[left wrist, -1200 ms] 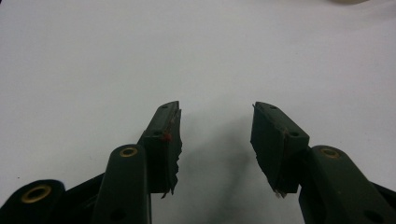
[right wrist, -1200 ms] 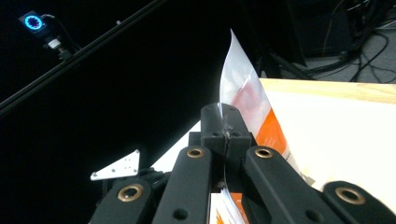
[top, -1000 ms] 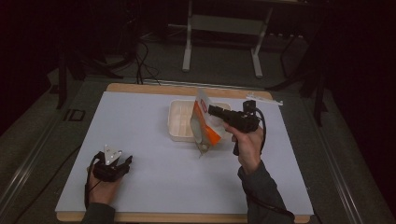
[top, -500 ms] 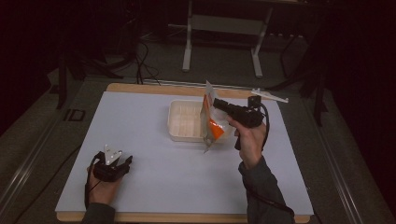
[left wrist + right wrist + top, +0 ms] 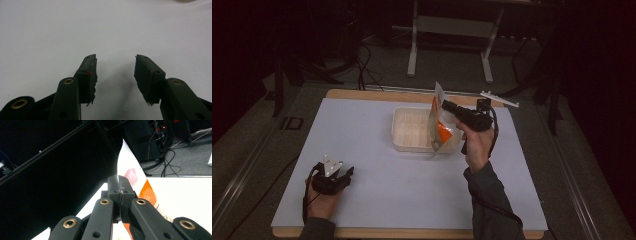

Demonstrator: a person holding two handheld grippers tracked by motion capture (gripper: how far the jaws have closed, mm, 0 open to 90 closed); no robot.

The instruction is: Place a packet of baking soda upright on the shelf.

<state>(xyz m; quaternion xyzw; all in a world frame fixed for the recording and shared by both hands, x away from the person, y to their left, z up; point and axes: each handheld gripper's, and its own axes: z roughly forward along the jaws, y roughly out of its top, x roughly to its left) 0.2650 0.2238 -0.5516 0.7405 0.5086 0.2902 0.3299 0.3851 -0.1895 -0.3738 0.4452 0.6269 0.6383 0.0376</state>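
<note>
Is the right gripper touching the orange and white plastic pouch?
Touching. In the right gripper view the right gripper has its black jaws shut flat on the orange and white plastic pouch, whose edge rises from between them; the high view shows it held above the tray.

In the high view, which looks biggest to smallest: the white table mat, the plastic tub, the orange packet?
1. White table mat
2. Plastic tub
3. Orange packet, though the right tool holds it raised nearer the camera.

Tabletop [image 5: 377,150]: white sheet over a wooden board, bare under and ahead of the left hand-held gripper [image 5: 347,172]. Thin white strip [image 5: 499,98] lies at the far edge, just behind the right hand-held gripper [image 5: 444,106]. Beyond it, on the floor [image 5: 452,70]: grey metal stand [image 5: 414,45], dark cables [image 5: 362,60].
</note>
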